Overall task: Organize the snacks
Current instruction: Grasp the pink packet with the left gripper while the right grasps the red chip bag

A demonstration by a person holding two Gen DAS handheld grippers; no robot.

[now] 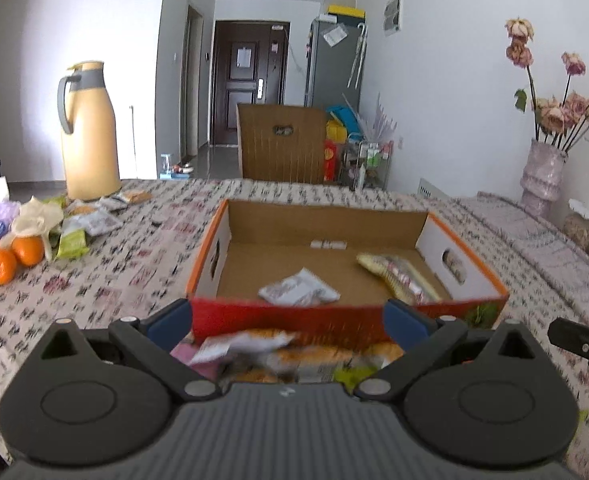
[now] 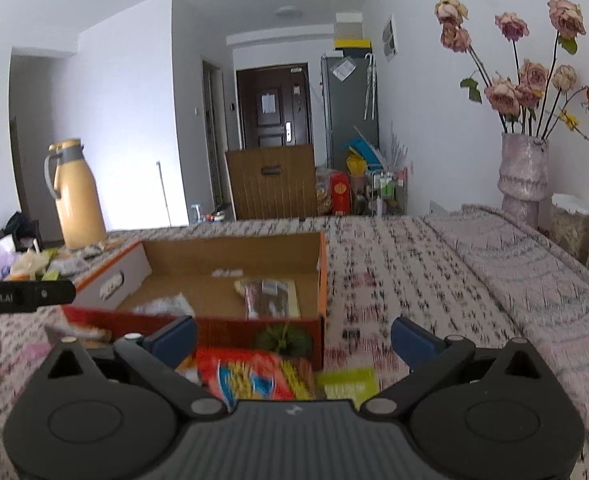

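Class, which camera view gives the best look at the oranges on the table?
The left wrist view. The oranges sit in plain sight at the left edge of the table, beside a pile of snack packets. In the right wrist view that corner is far, blurred and partly hidden behind the left gripper, so no orange can be made out.

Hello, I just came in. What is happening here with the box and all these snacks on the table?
A person holds two grippers over a table, sorting snacks into an open cardboard box. Both the left gripper and the right gripper are open and hold nothing. A white packet and a yellow packet already lie in the box. More snack packets wait in front of it, among them a red bag. Oranges sit at the left.
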